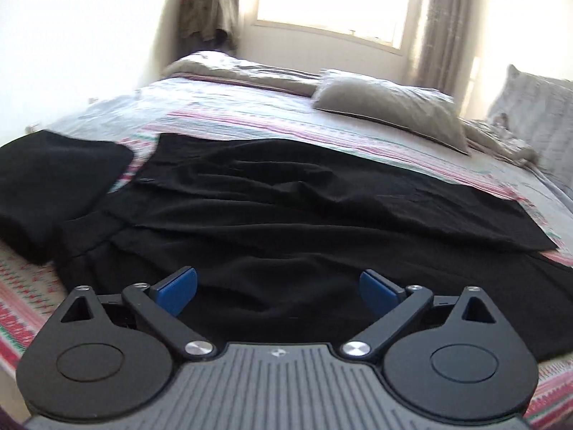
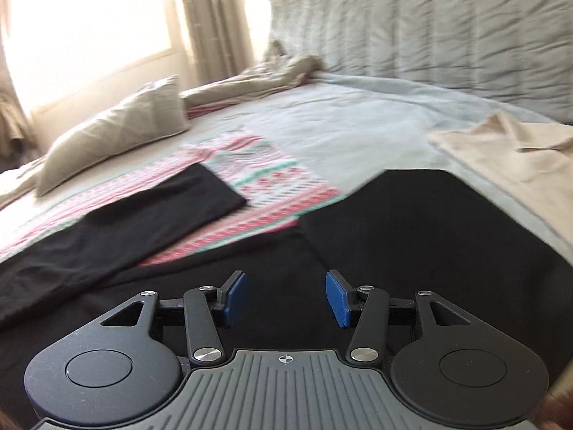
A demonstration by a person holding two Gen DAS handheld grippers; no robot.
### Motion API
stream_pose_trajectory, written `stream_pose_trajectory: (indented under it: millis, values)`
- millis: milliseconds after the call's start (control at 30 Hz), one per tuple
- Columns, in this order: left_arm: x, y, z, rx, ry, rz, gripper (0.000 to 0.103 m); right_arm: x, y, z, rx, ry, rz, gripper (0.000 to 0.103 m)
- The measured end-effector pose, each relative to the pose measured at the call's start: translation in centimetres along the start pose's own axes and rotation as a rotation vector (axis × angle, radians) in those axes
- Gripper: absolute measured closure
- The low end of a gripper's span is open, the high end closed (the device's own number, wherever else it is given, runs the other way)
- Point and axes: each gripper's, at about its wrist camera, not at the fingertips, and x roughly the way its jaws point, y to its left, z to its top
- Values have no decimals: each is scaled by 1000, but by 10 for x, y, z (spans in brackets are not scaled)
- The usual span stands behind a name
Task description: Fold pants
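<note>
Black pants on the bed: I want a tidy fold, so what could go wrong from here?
The black fabric pants lie rumpled, with ridges across the upper layer; folding now could lock creases in. A separate folded black cloth touches the pants' left end and is the same colour, so the open left gripper might pinch it too. The open right gripper has a beige garment close by.

Each gripper, left gripper (image 1: 278,288) and right gripper (image 2: 285,295), has matte black linkage arms on silver pivot screws, blue ribbed pads (image 2: 336,299) at the tips, round black discs either side, and a grey ridged base (a small crosshair mark stamped at its centre).
</note>
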Motion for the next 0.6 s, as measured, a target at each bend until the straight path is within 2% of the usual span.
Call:
stream_pose_trajectory:
  millis: [200,333,433,600]
  values:
    - [46,-92,-8,133,87,-209,0,53,-6,21,38,52,104,54]
    - [71,-139,-22,222,82,-327,0,84,-12,24,16,89,65,54]
    - [93,-161,-30,271,102,-385,0,104,-16,21,10,114,58,54]
    - [110,-177,-40,304,144,-442,0,121,-12,26,-21,90,41,52]
